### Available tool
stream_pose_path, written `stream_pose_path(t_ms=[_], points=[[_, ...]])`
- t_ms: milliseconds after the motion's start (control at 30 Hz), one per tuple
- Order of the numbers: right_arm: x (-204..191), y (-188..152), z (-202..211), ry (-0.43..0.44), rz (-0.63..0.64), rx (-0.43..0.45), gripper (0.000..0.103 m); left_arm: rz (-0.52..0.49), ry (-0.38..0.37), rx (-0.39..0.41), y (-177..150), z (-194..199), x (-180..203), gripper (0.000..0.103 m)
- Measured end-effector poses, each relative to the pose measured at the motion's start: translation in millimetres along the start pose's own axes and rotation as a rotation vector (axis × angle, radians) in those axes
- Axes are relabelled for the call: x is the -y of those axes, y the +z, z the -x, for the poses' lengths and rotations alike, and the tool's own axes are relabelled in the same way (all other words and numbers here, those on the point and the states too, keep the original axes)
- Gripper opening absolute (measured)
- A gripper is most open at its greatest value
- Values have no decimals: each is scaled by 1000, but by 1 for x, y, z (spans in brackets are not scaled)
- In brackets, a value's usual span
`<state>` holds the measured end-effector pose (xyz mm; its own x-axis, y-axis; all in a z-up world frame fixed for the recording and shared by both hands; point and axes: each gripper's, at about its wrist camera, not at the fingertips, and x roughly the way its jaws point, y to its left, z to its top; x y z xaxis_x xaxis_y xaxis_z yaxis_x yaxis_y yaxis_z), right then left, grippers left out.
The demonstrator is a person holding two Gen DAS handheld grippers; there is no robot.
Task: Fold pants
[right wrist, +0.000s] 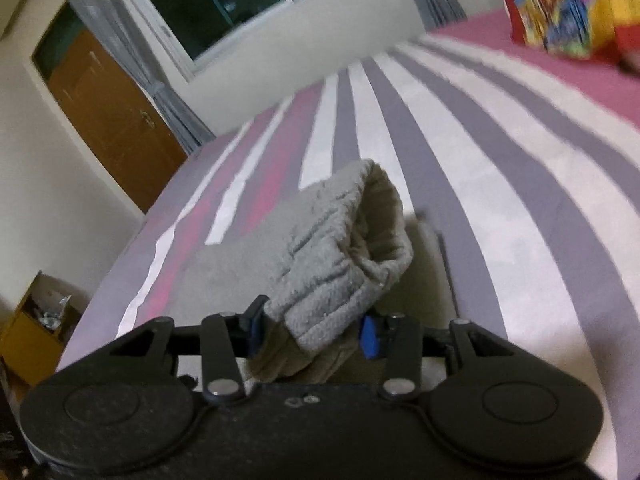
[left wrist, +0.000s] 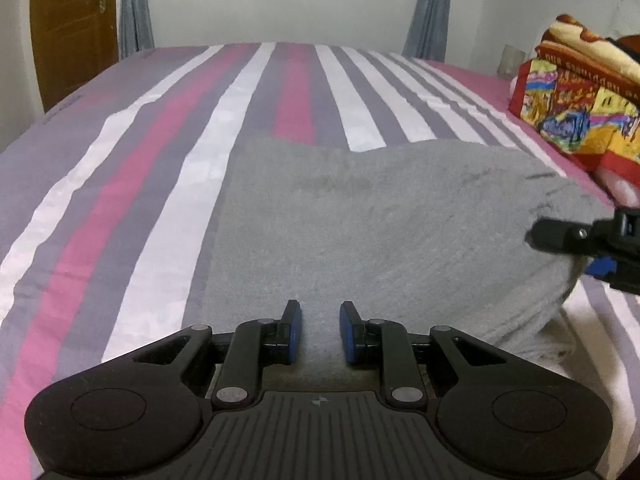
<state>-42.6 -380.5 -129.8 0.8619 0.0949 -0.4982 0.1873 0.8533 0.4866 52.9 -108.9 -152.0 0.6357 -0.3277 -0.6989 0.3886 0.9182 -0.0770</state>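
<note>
The grey fleece pants (left wrist: 380,220) lie on the striped bed (left wrist: 140,184). My left gripper (left wrist: 320,320) hovers low over their near edge, jaws apart with nothing between them. My right gripper (right wrist: 312,328) is shut on a bunched end of the pants (right wrist: 340,248), the elastic cuff sticking out past the fingers and lifted off the bed. In the left wrist view the right gripper (left wrist: 536,236) shows at the right edge, holding the raised right side of the pants.
A colourful folded blanket (left wrist: 580,112) sits at the bed's right side. A brown door (left wrist: 72,28) and a window with grey curtains (left wrist: 136,8) stand beyond the bed. A yellow box (right wrist: 36,328) is on the floor left of the bed.
</note>
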Motion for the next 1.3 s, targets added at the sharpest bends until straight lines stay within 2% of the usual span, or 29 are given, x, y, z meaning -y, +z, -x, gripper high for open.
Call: stream_pose_path(t_ms=[167, 267, 433, 500, 567, 667, 800, 933, 1033, 1167, 1300], points=[[27, -22, -20, -30, -66, -115, 47, -39, 23, -11, -7, -8, 4, 22], [33, -19, -18, -13, -115, -107, 52, -40, 21, -14, -6, -5, 4, 23], [32, -14, 0, -22, -84, -55, 56, -8, 16, -4, -4, 2, 2, 23], [33, -19, 0, -59, -59, -63, 62, -11, 18, -5, -7, 1, 2, 23], [38, -27, -3, -76, -47, -92, 61, -26, 23, -8, -10, -2, 4, 23], [32, -24, 3, -83, -39, -81, 59, -32, 26, -9, -10, -1, 5, 23], [13, -16, 18, -94, 28, -20, 58, -2, 19, -17, -6, 3, 1, 23], [-1, -8, 37, -123, 94, 77, 58, 20, 23, -16, -5, 6, -1, 23], [-15, 2, 40, -102, 145, 105, 56, 23, 26, -18, -3, 5, -1, 23], [-39, 5, 31, -78, 237, 100, 49, 29, 23, -18, -3, 5, -2, 23], [-49, 0, 14, -100, 311, 64, 45, 20, 27, -24, -6, 1, -2, 23]])
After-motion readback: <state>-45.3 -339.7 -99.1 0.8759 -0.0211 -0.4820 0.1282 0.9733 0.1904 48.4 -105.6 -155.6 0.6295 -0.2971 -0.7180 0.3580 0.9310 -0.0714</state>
